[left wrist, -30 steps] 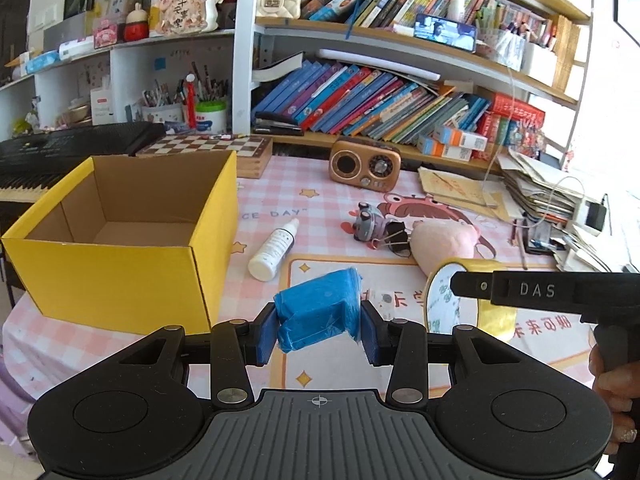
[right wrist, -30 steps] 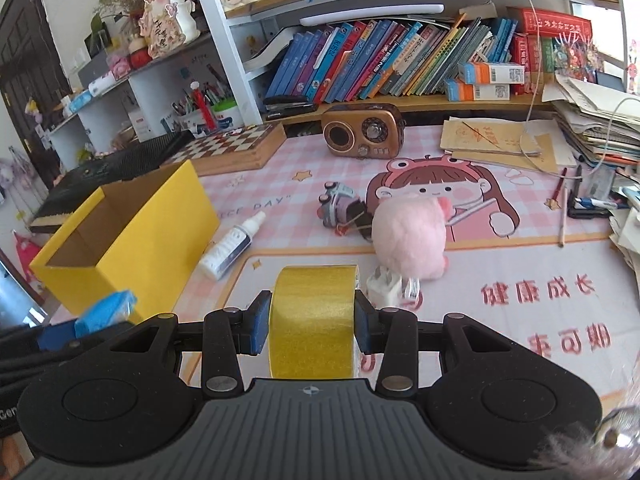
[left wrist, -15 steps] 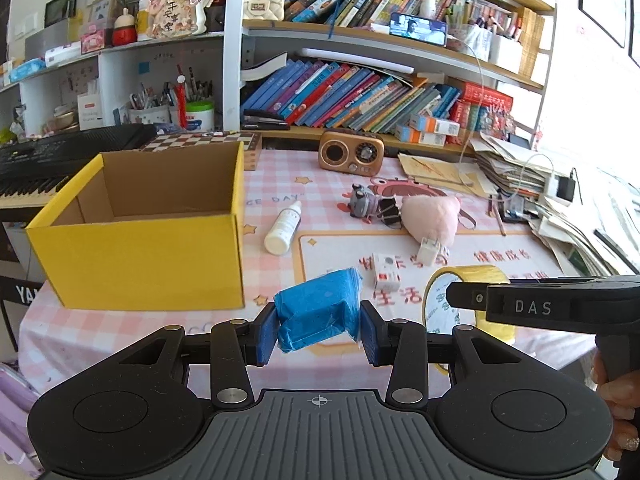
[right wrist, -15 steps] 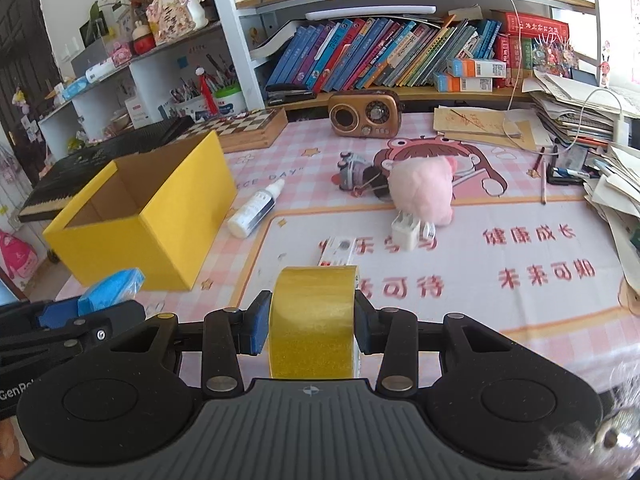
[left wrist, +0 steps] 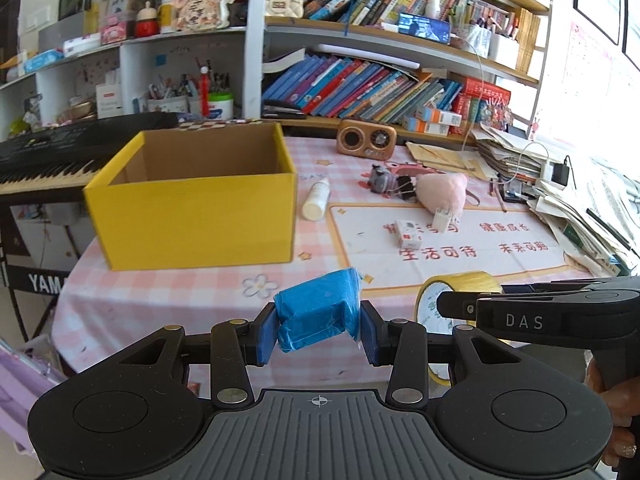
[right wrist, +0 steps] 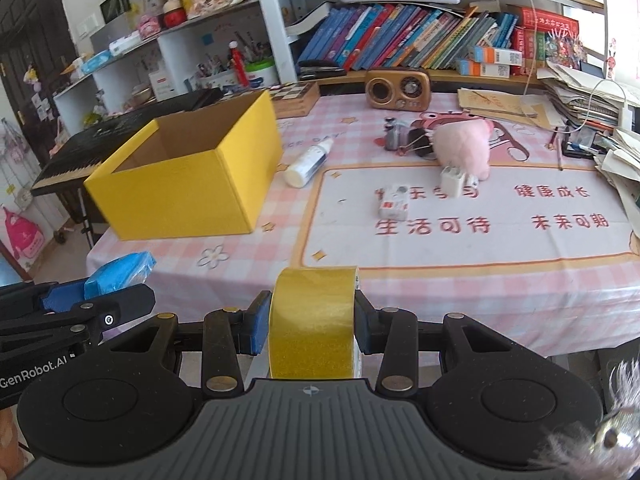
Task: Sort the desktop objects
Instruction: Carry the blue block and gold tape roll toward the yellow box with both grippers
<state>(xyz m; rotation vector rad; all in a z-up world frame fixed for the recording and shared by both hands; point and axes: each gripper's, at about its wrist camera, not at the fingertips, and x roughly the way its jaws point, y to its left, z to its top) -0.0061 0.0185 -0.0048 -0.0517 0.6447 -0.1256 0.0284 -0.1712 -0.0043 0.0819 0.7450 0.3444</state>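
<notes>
1. One table covered in a pink-and-white checked cloth (right wrist: 500, 296) carries everything, with a white printed mat bearing red characters (right wrist: 520, 240) laid over its right part.
2. Standing open-topped on the table's left part is a yellow cardboard box with a brown inside (left wrist: 192, 208), and nothing shows in the part of its interior that is visible.
3. Near the mat's far edge lies a pink fluffy plush toy (right wrist: 464, 148), with a small white plug adapter (right wrist: 454, 180) just in front of it and a black binder clip (right wrist: 420, 142) beside it.
4. Right of the box, a white plastic bottle (left wrist: 316, 200) lies on its side, apart from the box wall.
5. Resting on the mat, a small white-and-red carton (right wrist: 394, 202) sits well apart from the bottle.
6. Off the table's near edge, the right gripper (right wrist: 312, 322) is clenched on a roll of glittery yellow tape (right wrist: 314, 316), gripping its flat sides.
7. Beside it, also short of the table edge, the left gripper (left wrist: 318, 330) is clenched on a crumpled blue plastic-wrapped packet (left wrist: 320, 308).
</notes>
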